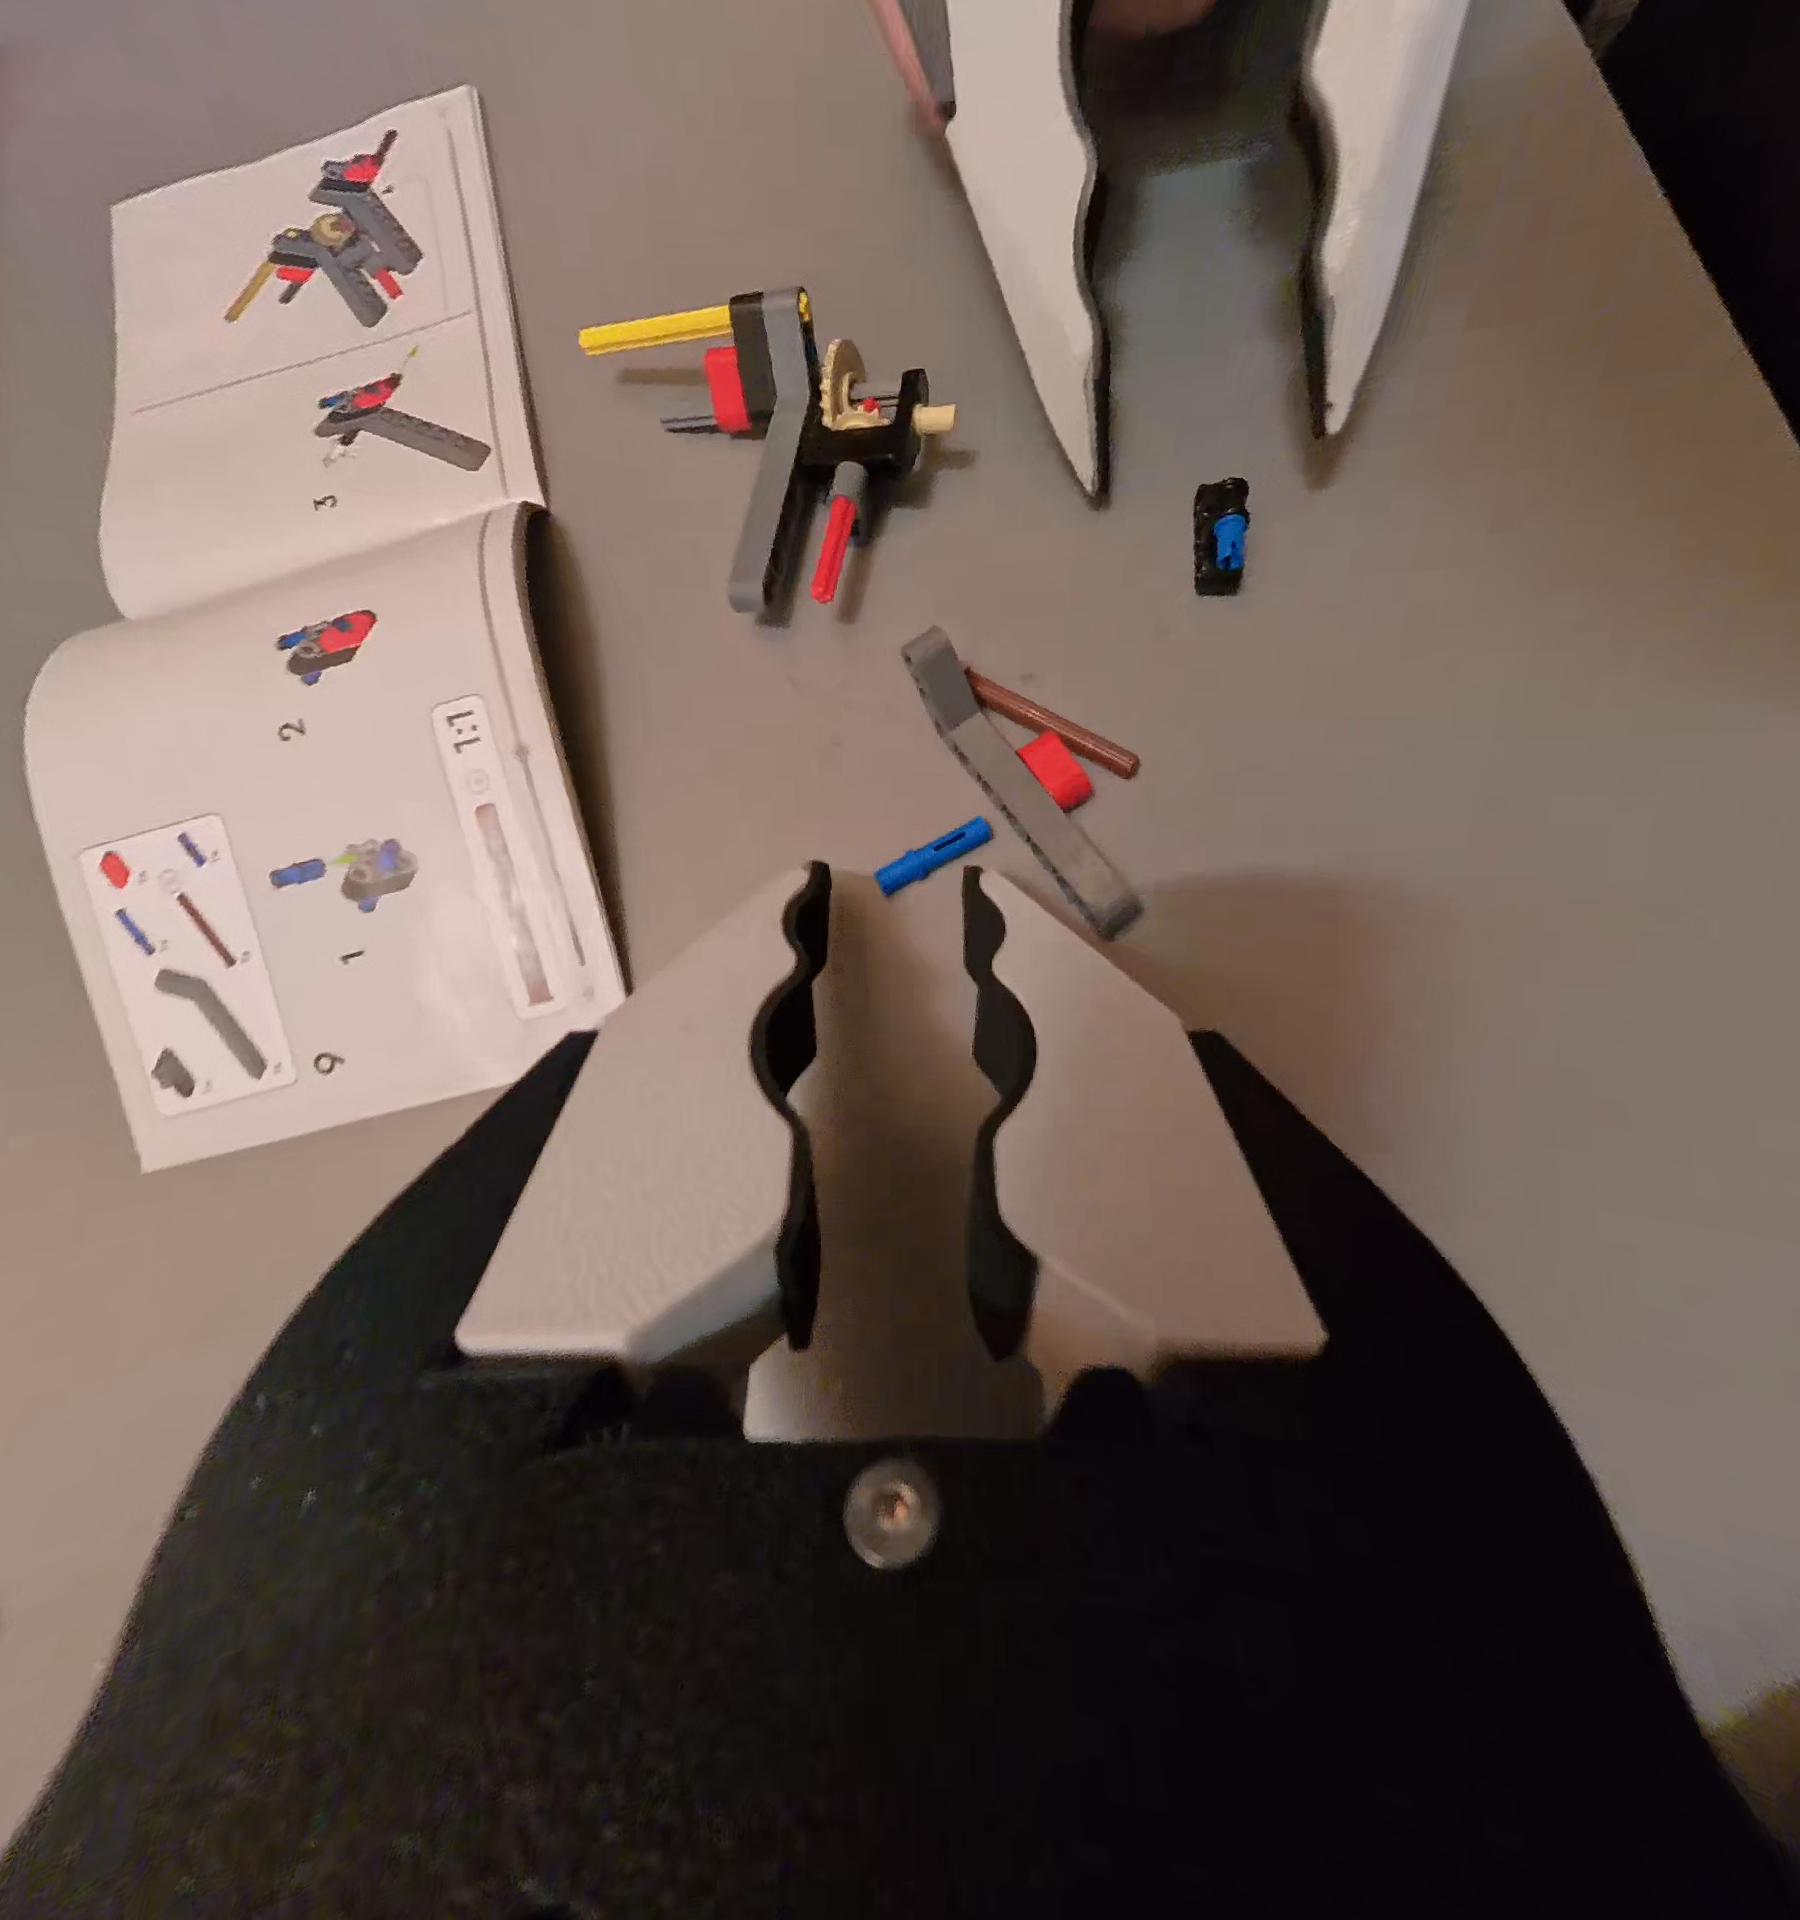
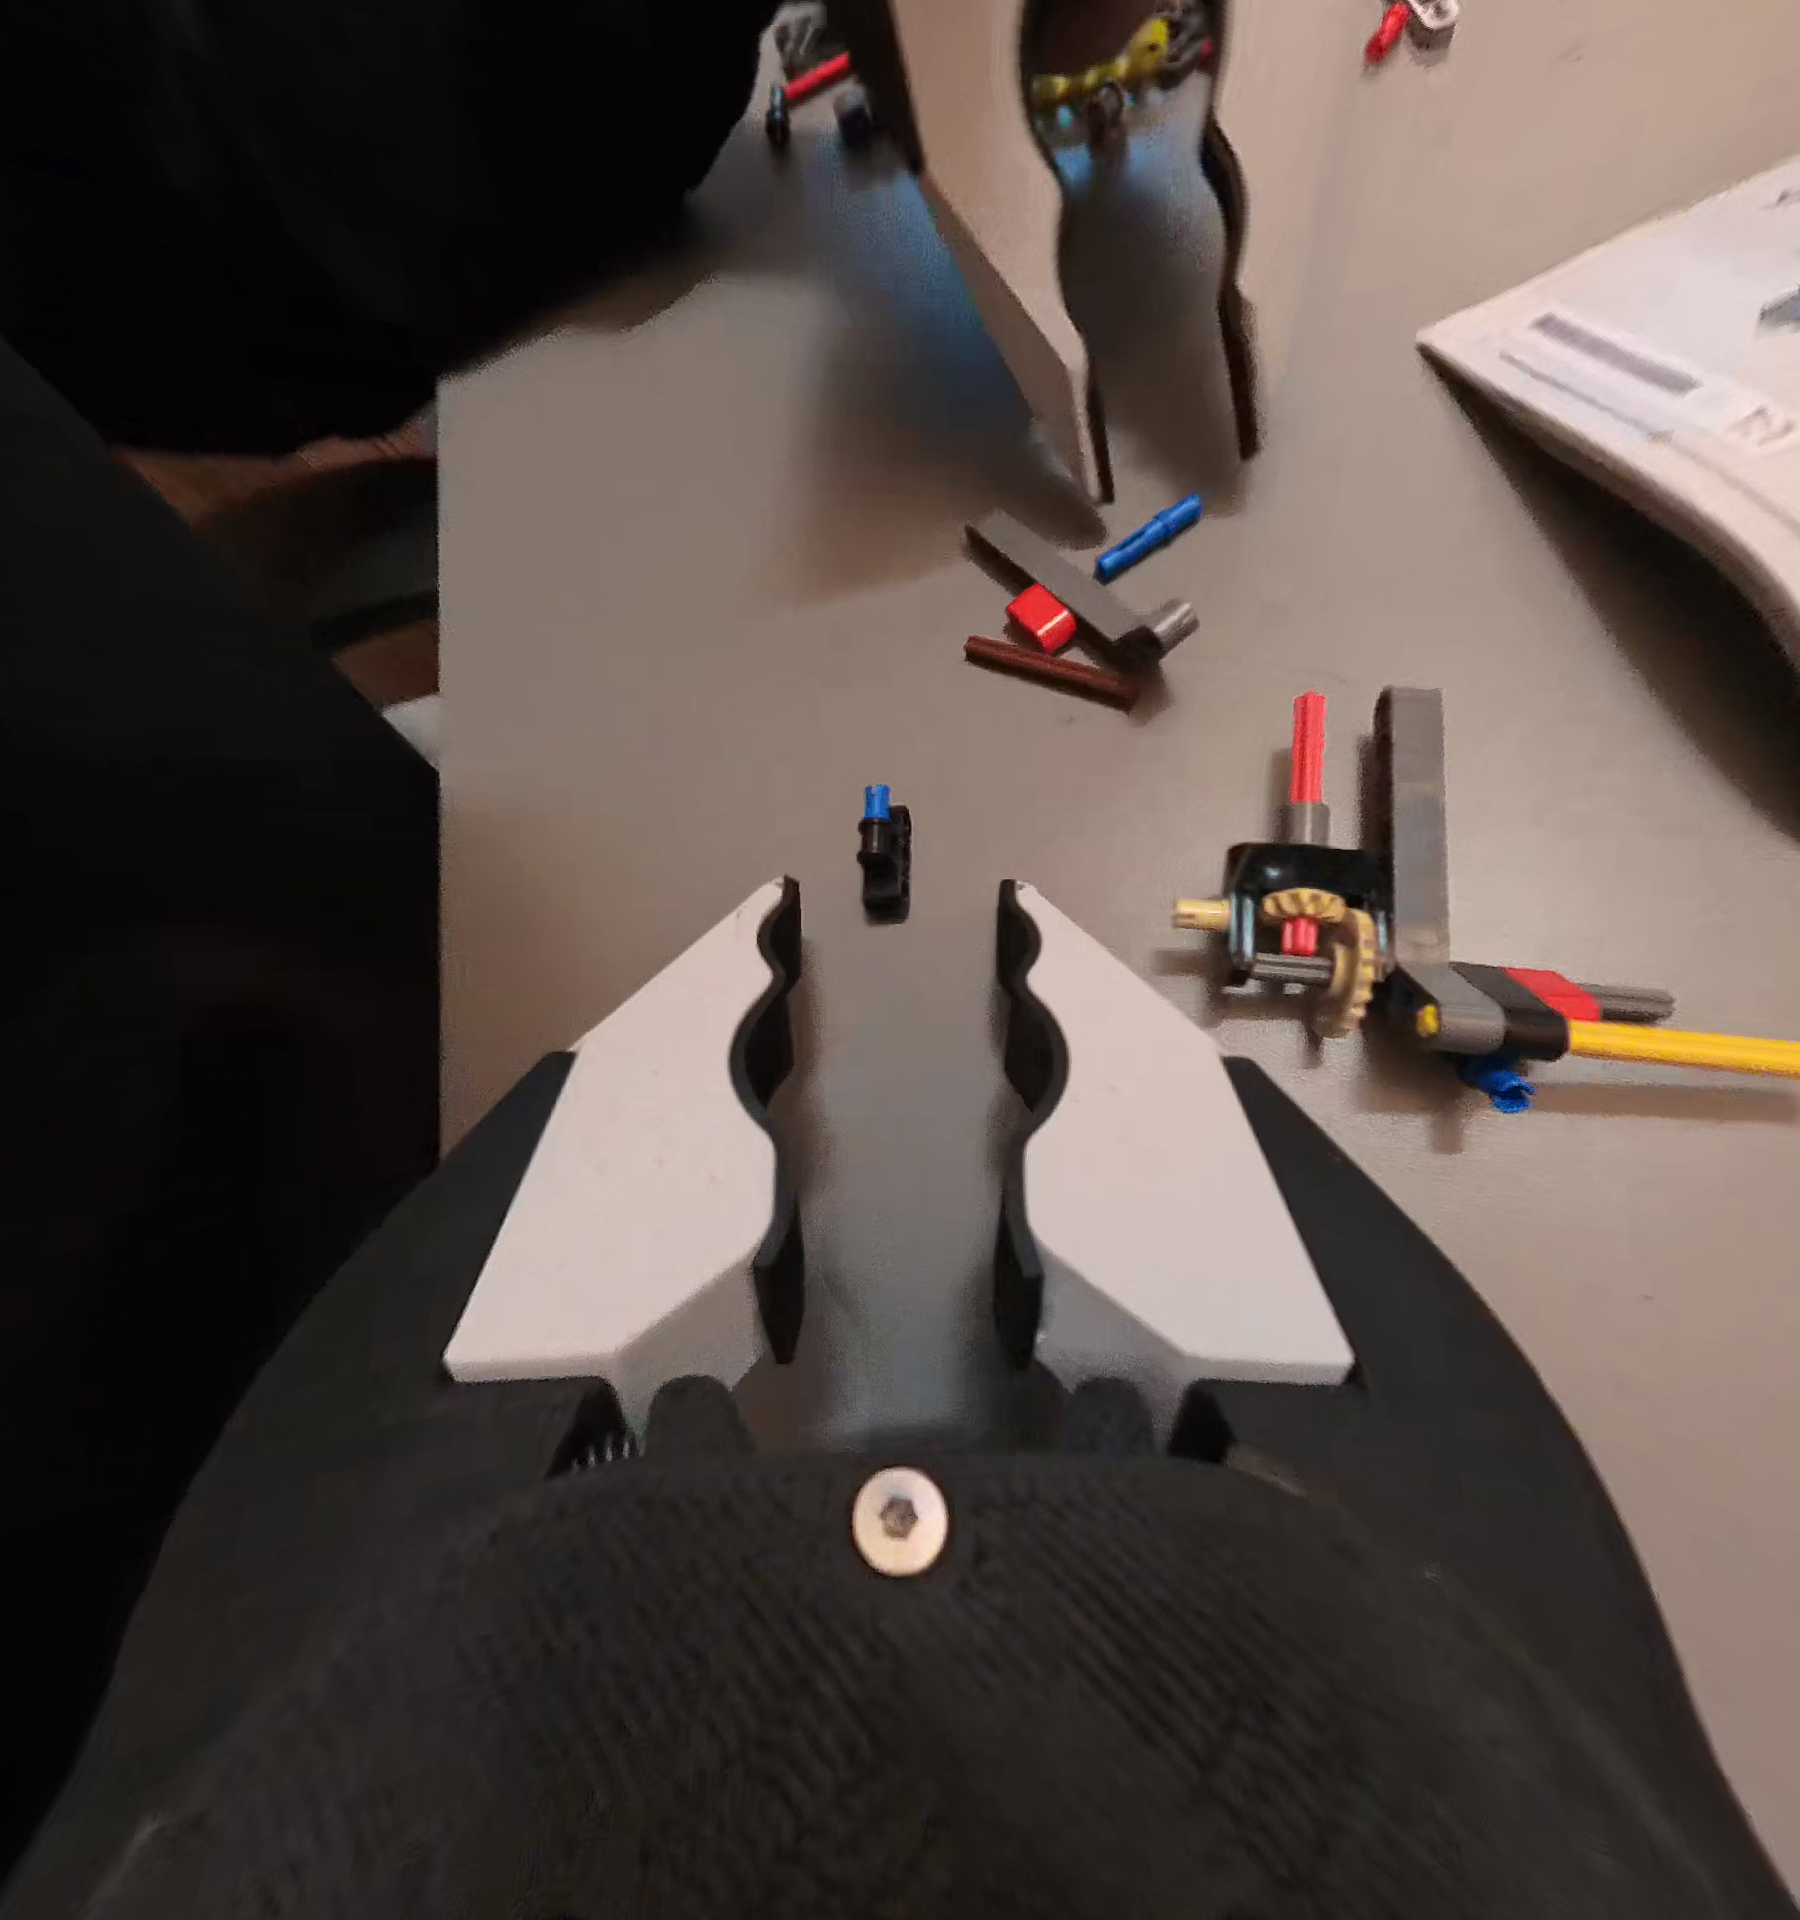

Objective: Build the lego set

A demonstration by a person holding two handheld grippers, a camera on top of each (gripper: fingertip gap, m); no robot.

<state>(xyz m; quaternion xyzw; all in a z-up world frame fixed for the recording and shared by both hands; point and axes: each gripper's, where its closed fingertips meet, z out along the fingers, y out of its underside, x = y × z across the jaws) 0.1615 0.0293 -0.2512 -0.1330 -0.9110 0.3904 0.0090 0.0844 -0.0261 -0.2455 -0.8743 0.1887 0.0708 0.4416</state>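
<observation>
While both tools hover over the grey table (image 1: 1498, 1039), the left gripper (image 1: 896, 883) has its jaws parted and empty, its tips just short of a loose blue pin (image 1: 932, 855). Beside that pin lie a bent grey beam (image 1: 1010, 774), a small red piece (image 1: 1055, 769) and a brown axle (image 1: 1052, 722), touching one another. Farther on sits the partly built model (image 1: 813, 436), with a yellow axle (image 1: 652, 330), a tan gear (image 1: 844, 387) and a red axle (image 1: 834, 545) projecting from it. An open instruction booklet (image 1: 304, 644) lies to the left of the parts. The right gripper (image 2: 896, 888), likewise released and holding nothing, points at a small black connector carrying a blue pin (image 2: 883, 852), which lies just ahead of its tips, near the table's edge.
</observation>
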